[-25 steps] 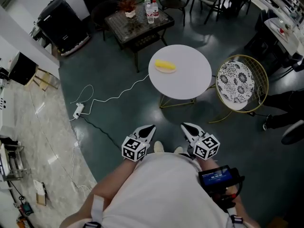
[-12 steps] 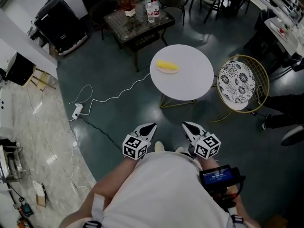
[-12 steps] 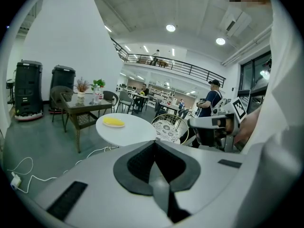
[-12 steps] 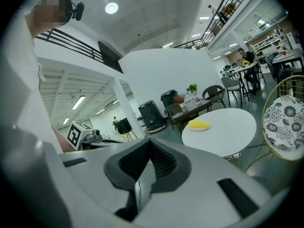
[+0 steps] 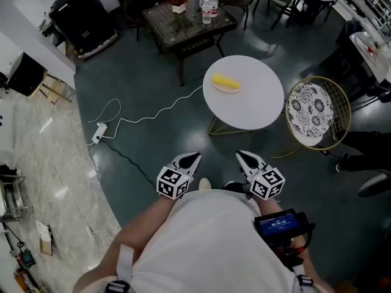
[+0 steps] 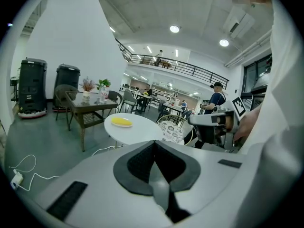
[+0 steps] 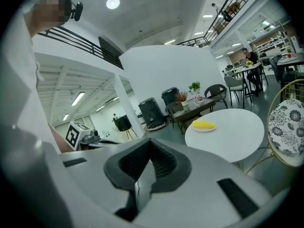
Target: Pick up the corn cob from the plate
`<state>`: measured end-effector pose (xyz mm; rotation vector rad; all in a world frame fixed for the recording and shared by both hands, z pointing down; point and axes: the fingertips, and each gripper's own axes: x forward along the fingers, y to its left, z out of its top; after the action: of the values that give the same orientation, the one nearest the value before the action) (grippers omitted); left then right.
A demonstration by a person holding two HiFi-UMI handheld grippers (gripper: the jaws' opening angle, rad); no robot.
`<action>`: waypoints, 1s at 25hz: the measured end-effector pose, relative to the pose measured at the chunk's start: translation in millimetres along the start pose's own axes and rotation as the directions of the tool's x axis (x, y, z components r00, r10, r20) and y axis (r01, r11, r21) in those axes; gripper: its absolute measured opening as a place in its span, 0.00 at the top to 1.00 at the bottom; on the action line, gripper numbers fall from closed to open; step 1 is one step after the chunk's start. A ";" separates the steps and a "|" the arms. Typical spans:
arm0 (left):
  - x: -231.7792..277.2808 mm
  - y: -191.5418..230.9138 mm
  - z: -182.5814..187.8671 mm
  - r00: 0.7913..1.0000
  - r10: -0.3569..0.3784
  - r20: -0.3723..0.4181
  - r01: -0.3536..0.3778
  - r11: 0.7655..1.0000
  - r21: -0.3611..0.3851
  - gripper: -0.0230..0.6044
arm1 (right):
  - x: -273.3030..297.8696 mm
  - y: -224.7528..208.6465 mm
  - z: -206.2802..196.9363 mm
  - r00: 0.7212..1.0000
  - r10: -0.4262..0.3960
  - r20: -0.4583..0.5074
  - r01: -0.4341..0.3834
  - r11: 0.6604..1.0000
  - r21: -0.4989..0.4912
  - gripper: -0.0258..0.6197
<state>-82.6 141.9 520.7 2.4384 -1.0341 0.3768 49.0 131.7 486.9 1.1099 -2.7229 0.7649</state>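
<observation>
A yellow corn cob (image 5: 225, 82) lies on a small pale plate at the far left part of the round white table (image 5: 253, 105). Both grippers are held close to my body, well short of the table, above the dark floor. The left gripper (image 5: 191, 159) is shut with nothing in it, and so is the right gripper (image 5: 242, 156). In the left gripper view the corn cob (image 6: 121, 121) shows ahead beyond the closed left gripper (image 6: 154, 145). From the right gripper (image 7: 149, 142) the corn cob (image 7: 204, 125) appears ahead to the right.
A gold wire chair (image 5: 316, 110) with a patterned cushion stands right of the table. A dark coffee table (image 5: 189, 20) with bottles and a plant is behind it. A white cable and power strip (image 5: 99, 133) lie on the floor at left. A black machine (image 5: 82, 17) stands at the back left.
I have stepped forward: both grippers sit slightly higher in the head view, and the table with the corn has shifted right and a little nearer. Both stay shut.
</observation>
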 end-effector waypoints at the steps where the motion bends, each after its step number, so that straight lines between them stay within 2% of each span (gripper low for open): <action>1: -0.1 3.0 0.8 1.000 0.004 0.002 -0.004 1.000 -0.003 0.95 | 3.0 -0.4 1.1 1.000 0.000 -0.004 0.000 1.000 -0.002 0.95; 8: 6.1 14.2 1.0 1.000 0.028 0.006 -0.028 0.999 -0.031 0.95 | 20.2 -13.3 2.7 0.999 0.015 -0.037 -0.016 1.000 -0.005 0.95; 17: 33.8 42.8 25.1 0.997 0.078 0.020 -0.078 0.997 -0.029 0.95 | 59.2 -44.8 20.9 0.996 0.078 -0.052 -0.080 0.997 -0.024 0.95; 25: 104.1 66.2 73.4 0.996 0.082 -0.015 -0.083 0.996 -0.028 0.95 | 93.0 -118.6 70.7 0.995 0.083 -0.063 -0.083 0.997 0.003 0.95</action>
<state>-55.1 1.1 521.6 2.3697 -1.1292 0.4031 68.2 -33.1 500.0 0.9615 -2.7313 0.7975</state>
